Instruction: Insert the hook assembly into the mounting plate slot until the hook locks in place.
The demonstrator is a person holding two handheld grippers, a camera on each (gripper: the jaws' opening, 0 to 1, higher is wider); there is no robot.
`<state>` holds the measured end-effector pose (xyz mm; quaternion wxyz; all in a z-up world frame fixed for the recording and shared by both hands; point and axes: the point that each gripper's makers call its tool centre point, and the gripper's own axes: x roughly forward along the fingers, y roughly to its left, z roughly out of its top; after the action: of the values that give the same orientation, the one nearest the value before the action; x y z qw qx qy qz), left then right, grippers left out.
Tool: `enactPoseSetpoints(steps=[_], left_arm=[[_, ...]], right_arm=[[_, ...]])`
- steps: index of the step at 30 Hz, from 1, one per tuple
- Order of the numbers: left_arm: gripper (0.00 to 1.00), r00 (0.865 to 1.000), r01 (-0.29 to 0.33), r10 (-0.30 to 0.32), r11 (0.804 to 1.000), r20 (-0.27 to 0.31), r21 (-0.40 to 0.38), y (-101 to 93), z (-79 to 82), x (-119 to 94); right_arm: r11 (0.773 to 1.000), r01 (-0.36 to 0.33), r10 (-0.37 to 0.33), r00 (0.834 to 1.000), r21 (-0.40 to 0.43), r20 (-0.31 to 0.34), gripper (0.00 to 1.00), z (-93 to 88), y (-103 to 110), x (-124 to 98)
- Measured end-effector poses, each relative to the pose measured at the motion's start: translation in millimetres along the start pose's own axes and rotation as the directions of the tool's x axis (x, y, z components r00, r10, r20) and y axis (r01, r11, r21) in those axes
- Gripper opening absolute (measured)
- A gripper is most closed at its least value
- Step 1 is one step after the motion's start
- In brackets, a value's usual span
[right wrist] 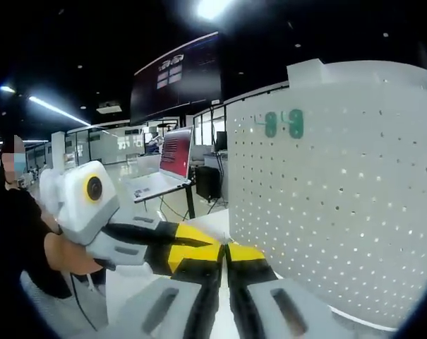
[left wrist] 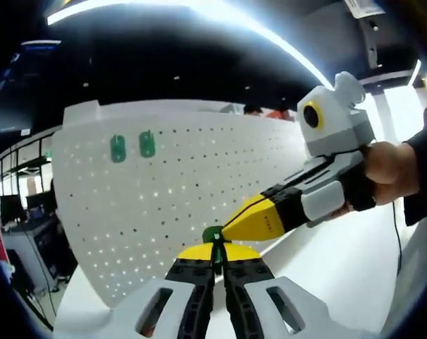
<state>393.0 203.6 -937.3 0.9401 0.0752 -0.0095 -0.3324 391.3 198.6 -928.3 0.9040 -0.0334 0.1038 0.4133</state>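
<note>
Two green hooks (left wrist: pixel 132 146) already sit side by side high on the white pegboard (left wrist: pixel 171 205), upper left in the left gripper view. Lower centre, the left gripper (left wrist: pixel 214 256) is closed on a small green hook piece (left wrist: pixel 212 234), nipped at the jaw tips. From the right, the right gripper (left wrist: pixel 231 224) comes in, its yellow tip touching or just beside that piece; whether it grips anything I cannot tell. In the right gripper view its jaws look pressed together. Board lies ahead, beyond the held piece; its long axis can't be read. Left gripper nearer, I judge.
</note>
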Motion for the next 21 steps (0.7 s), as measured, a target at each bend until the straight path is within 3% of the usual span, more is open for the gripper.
enactPoseSetpoints(steps=[11, 21], left_arm=[[0.03, 1.0, -0.005, 0.004, 0.999, -0.02, -0.052, 1.5, -6.1, 0], [0.03, 1.0, -0.01, 0.009, 0.998, -0.025, -0.067, 1.9, -7.9, -1]], right_arm=[[1.0, 0.005, -0.005, 1.0, 0.006, 0.005, 0.04, 1.6, -2, -3], [0.998, 0.036, -0.036, 0.999, -0.042, 0.002, 0.14, 0.8, -6, -13]])
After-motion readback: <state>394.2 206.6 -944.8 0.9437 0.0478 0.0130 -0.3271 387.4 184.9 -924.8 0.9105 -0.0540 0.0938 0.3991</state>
